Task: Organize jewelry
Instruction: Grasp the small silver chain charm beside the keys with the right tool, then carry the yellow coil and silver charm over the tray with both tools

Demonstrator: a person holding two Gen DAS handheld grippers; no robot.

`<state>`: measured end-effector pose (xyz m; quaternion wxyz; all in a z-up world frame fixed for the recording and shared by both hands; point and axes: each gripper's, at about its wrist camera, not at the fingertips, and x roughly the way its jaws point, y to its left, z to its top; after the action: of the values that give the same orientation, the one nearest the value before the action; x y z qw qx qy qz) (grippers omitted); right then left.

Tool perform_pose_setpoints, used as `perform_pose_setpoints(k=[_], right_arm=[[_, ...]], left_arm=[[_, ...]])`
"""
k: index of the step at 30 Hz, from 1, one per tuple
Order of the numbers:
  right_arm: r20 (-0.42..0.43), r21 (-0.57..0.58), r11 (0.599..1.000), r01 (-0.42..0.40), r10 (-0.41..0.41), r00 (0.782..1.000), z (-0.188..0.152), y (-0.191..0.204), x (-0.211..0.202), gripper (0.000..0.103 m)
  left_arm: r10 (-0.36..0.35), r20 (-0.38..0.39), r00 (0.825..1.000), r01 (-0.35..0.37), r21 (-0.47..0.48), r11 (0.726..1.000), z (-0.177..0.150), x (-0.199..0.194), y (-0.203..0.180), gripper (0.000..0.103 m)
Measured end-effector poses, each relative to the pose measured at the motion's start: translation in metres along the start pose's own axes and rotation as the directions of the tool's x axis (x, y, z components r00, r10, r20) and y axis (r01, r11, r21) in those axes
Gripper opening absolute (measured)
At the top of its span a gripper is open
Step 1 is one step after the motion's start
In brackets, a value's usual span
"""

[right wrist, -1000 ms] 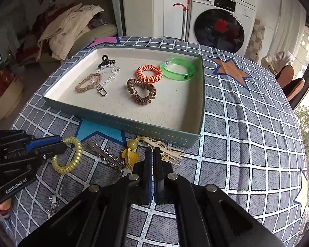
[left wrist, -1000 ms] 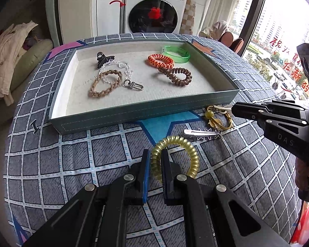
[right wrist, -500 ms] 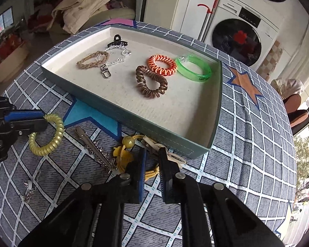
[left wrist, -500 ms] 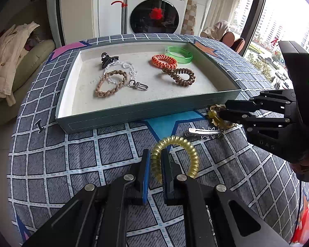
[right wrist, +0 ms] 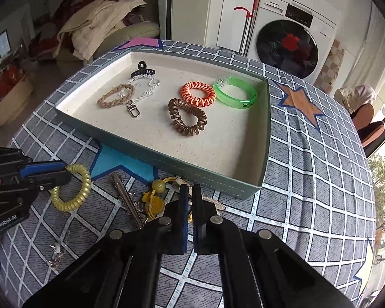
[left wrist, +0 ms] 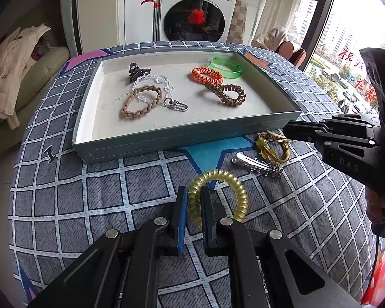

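Observation:
My left gripper [left wrist: 193, 197] is shut on a yellow spiral hair tie [left wrist: 233, 187], also seen in the right wrist view [right wrist: 77, 192]. It lies on the checked cloth in front of the grey-green tray [left wrist: 182, 138]. My right gripper [right wrist: 190, 192] is nearly closed around the cord of a yellow bead charm [right wrist: 156, 195], seen in the left wrist view [left wrist: 272, 148]; the grip itself is hidden. A silver hair clip [left wrist: 256, 165] lies between the two. The tray holds a braided bracelet [left wrist: 141, 100], a chain [left wrist: 164, 87], a black claw clip [left wrist: 138, 73], orange [left wrist: 208, 74] and brown [left wrist: 228, 93] spiral ties and a green bangle [left wrist: 225, 66].
A small silver chain [right wrist: 56, 254] lies on the cloth at the near left in the right wrist view. The tray's near wall [right wrist: 192, 177] stands just beyond the right fingers. A washing machine [left wrist: 195, 12] and a sofa [left wrist: 18, 82] stand behind the table.
My right gripper has dropped onto the yellow charm and narrowed around its cord. My left gripper stays shut on the yellow hair tie in the same spot.

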<state>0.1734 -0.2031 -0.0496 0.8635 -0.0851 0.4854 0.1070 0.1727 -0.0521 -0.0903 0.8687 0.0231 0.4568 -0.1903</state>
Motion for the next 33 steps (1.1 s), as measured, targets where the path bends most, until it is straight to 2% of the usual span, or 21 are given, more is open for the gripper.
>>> perform_pose_setpoints(k=[2,5,7,8,9,10,11,16,20,22,23,25,26,33], right_arm=[[0.003,-0.016,1.000,0.012,-0.012,1.000,-0.001,0.002,-0.002,0.003],[-0.033,0.007,1.000,-0.024,0.024,0.999,-0.002,0.002,-0.002,0.004],[-0.047,0.038,0.997,-0.060,0.062,0.997,-0.005,0.005,-0.006,0.010],[-0.047,0.054,0.994,-0.093,0.096,0.994,-0.008,0.009,-0.009,0.023],[-0.040,0.061,0.991,-0.121,0.124,0.991,-0.012,0.014,-0.013,0.047],[-0.029,0.059,0.988,-0.144,0.146,0.989,-0.016,0.021,-0.018,0.056],[-0.021,0.048,0.986,-0.162,0.163,0.986,-0.021,0.031,-0.022,0.061],[-0.042,-0.040,0.977,-0.210,0.209,0.977,-0.047,0.088,-0.034,0.061],[-0.039,-0.119,0.986,-0.118,0.115,0.993,-0.061,0.125,-0.031,0.059],[-0.052,-0.135,0.988,-0.074,0.067,0.996,-0.066,0.135,-0.025,0.047],[-0.052,-0.126,0.990,-0.066,0.060,0.997,-0.068,0.136,-0.022,0.036],[-0.044,-0.097,0.993,-0.068,0.063,0.997,-0.068,0.136,-0.024,0.024],[-0.045,-0.087,0.994,-0.058,0.054,0.998,-0.069,0.135,-0.025,0.012],[0.007,0.054,0.994,-0.094,0.094,0.996,-0.057,0.105,-0.038,0.012]], left_arm=[[-0.001,0.001,1.000,0.001,0.001,1.000,0.000,-0.001,0.000,0.030],[0.002,0.005,1.000,-0.002,-0.003,1.000,-0.001,-0.004,0.002,0.030],[0.007,0.008,1.000,-0.007,-0.005,1.000,-0.002,-0.006,0.005,0.030],[0.010,0.009,1.000,-0.010,-0.007,1.000,-0.003,-0.007,0.006,0.030],[0.013,0.010,1.000,-0.012,-0.010,1.000,-0.003,-0.008,0.008,0.030],[0.015,0.012,1.000,-0.015,-0.014,1.000,-0.004,-0.009,0.010,0.030],[0.018,0.013,1.000,-0.018,-0.017,1.000,-0.004,-0.010,0.012,0.030],[0.036,0.016,0.999,-0.035,-0.039,0.999,-0.007,-0.012,0.022,0.030],[0.043,0.025,0.999,-0.041,-0.057,0.998,-0.009,-0.018,0.029,0.030],[0.041,0.030,0.999,-0.039,-0.062,0.997,-0.010,-0.021,0.031,0.030],[0.041,0.034,0.999,-0.038,-0.062,0.997,-0.010,-0.023,0.032,0.030],[0.040,0.041,0.998,-0.037,-0.060,0.997,-0.010,-0.026,0.032,0.030],[0.037,0.045,0.998,-0.034,-0.061,0.998,-0.010,-0.027,0.032,0.030],[0.032,0.059,0.998,-0.028,-0.067,0.997,-0.008,-0.033,0.034,0.030]])
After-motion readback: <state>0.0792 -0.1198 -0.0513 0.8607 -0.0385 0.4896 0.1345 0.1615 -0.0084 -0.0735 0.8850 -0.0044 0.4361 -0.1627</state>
